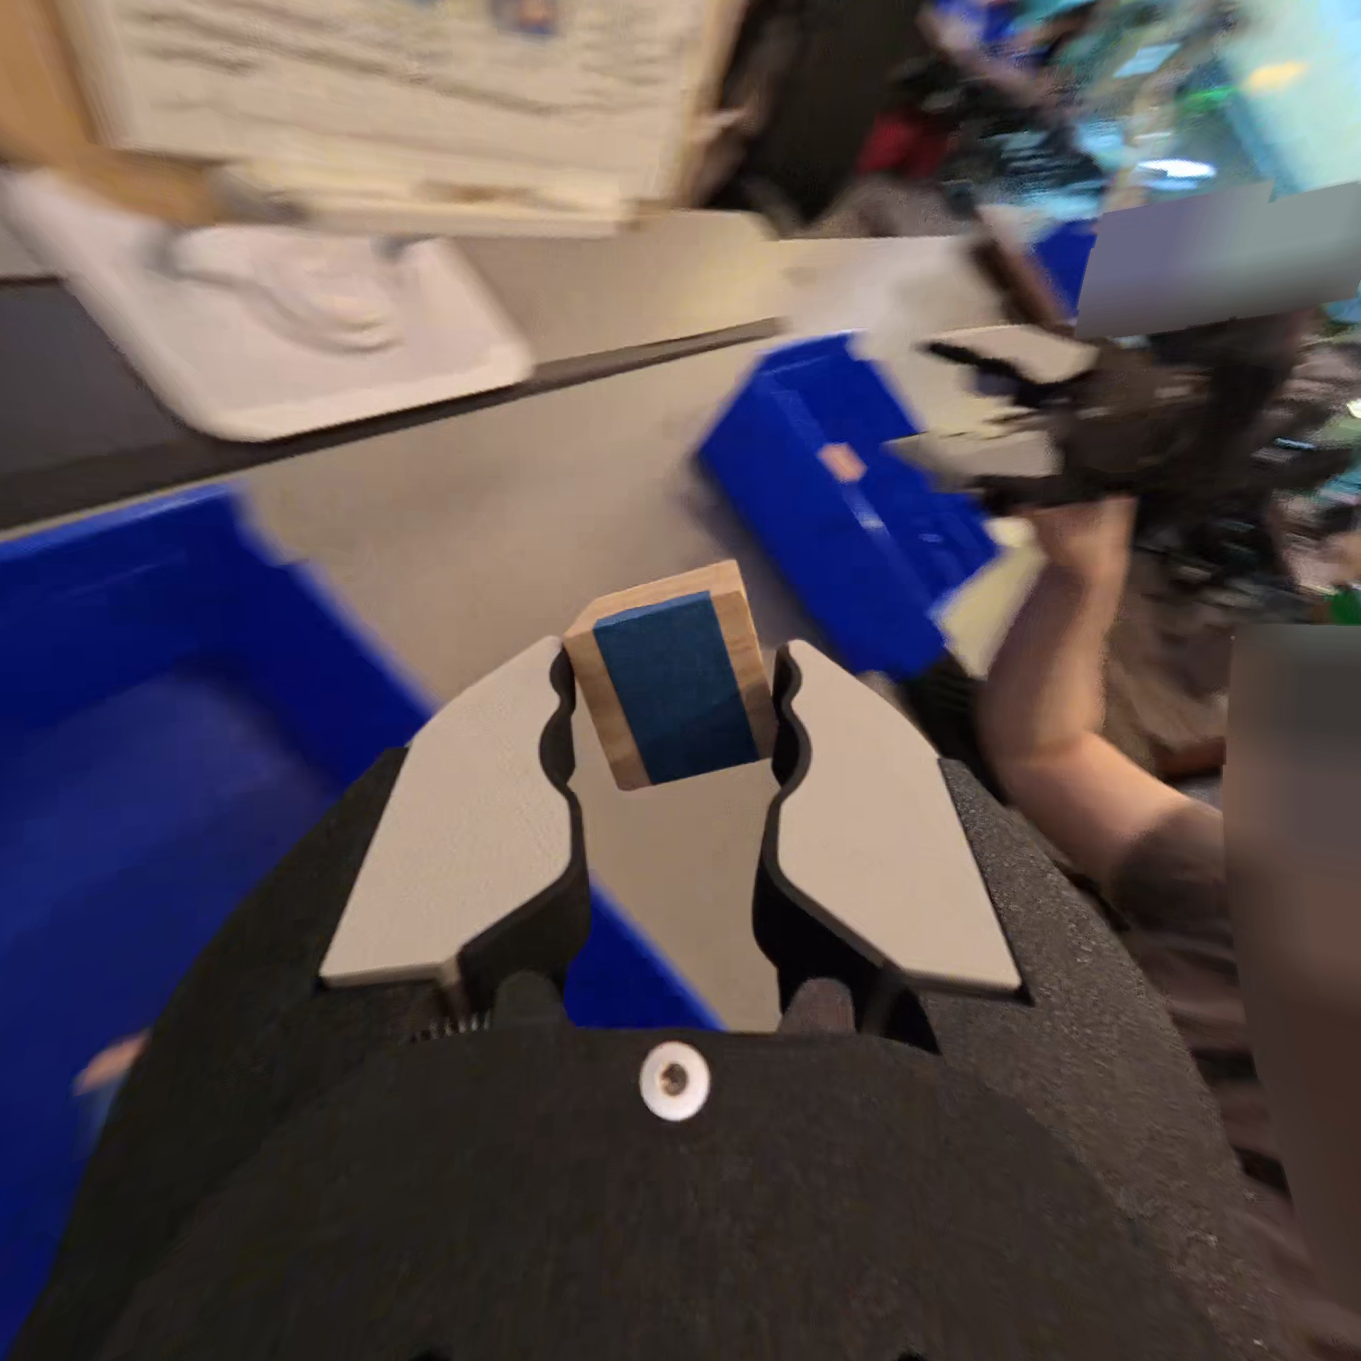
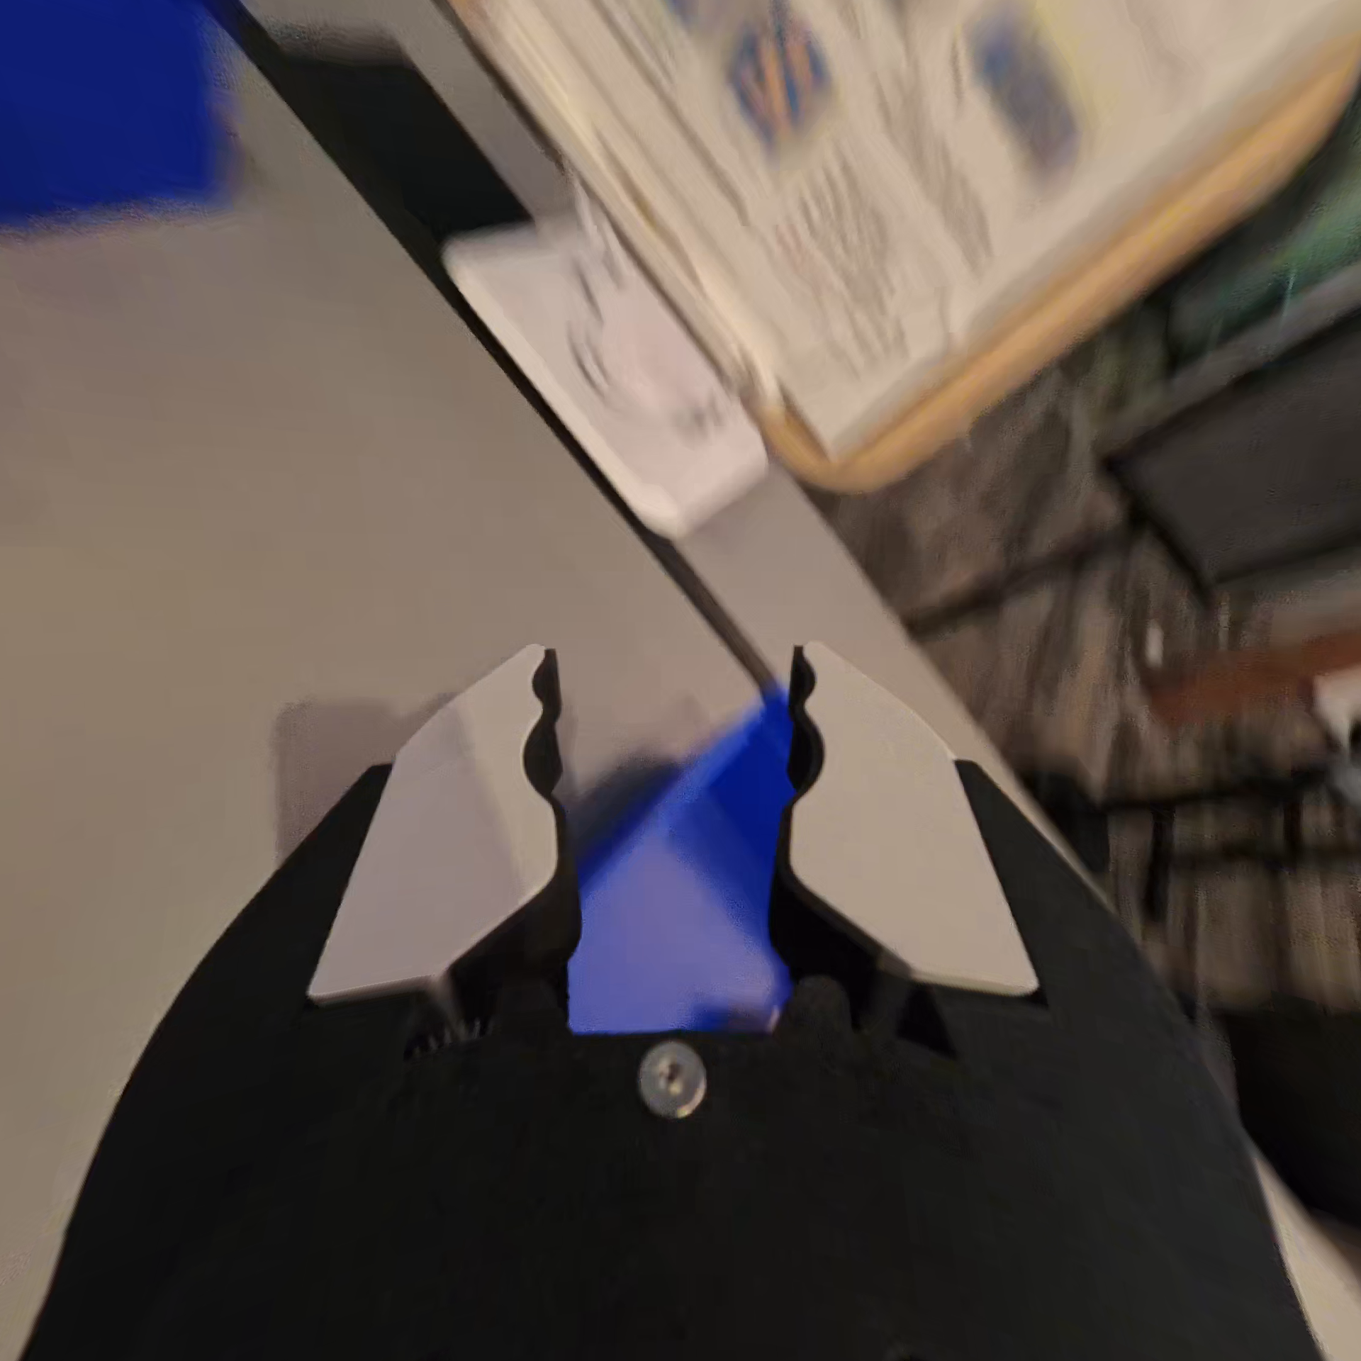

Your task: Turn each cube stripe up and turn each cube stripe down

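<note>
My left gripper (image 1: 672,663) is shut on a wooden cube (image 1: 674,688) and holds it above the grey table (image 1: 479,501). The cube is tilted, and its blue stripe faces the camera. My right gripper (image 2: 672,655) is open and empty, tilted over the table (image 2: 221,442), with part of a blue bin (image 2: 677,884) showing between its fingers. The right gripper also shows blurred at the right of the left wrist view (image 1: 994,412), above a blue bin (image 1: 832,479). No other cube is visible.
A second blue bin (image 1: 147,663) lies at the left below my left gripper. A white tray-like object (image 1: 309,331) sits past the table's far edge, under a framed paper board (image 1: 405,96). A person's arm (image 1: 1068,700) is at the right. Both views are motion-blurred.
</note>
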`<action>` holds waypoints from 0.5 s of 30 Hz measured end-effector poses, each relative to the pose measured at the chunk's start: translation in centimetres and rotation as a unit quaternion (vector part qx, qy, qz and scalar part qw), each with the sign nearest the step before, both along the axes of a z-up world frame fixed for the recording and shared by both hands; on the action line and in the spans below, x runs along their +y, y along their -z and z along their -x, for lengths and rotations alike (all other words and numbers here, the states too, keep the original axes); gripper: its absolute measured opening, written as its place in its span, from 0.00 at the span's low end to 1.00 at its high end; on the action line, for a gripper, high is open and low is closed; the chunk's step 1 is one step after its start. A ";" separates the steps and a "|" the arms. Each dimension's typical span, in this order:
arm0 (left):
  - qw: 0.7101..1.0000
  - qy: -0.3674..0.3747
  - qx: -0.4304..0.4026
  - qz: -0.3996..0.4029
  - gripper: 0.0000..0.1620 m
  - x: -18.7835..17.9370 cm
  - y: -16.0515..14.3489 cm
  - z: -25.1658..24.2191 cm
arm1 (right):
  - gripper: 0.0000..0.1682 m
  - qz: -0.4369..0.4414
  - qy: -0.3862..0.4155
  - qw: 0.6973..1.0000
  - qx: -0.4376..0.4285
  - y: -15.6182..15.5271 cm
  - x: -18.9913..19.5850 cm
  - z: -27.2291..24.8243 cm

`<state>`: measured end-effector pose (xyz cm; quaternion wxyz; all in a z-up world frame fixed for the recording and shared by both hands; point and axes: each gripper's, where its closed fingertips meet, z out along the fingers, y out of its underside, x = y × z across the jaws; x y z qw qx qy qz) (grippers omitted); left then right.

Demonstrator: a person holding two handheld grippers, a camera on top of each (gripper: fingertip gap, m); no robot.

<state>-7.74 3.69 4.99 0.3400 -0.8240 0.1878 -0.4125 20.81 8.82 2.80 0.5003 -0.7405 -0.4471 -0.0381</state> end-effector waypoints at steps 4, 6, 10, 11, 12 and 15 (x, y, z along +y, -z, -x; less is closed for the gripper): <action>0.986 0.133 -0.101 -0.019 0.32 -3.3 -3.2 -6.3 | 0.37 -0.078 -0.210 0.968 0.113 -2.5 -7.0 10.1; 0.972 0.184 -0.142 -0.018 0.32 -4.7 -4.1 -9.1 | 0.38 -0.077 -0.261 0.948 0.166 -2.9 -9.8 12.9; 0.945 0.269 -0.187 0.011 0.31 -7.1 -4.0 -13.7 | 0.39 -0.144 -0.263 0.926 0.227 -4.9 -11.7 13.8; 0.944 0.276 -0.180 0.014 0.31 -7.3 -3.6 -14.4 | 0.39 -0.160 -0.263 0.918 0.249 -5.7 -12.1 13.6; 0.944 0.279 -0.175 0.012 0.31 -7.4 -3.4 -15.0 | 0.39 -0.170 -0.270 0.909 0.267 -6.1 -12.6 13.5; 0.941 0.291 -0.174 0.018 0.31 -7.9 -3.0 -16.1 | 0.39 -0.158 -0.273 0.915 0.253 -5.5 -12.8 14.0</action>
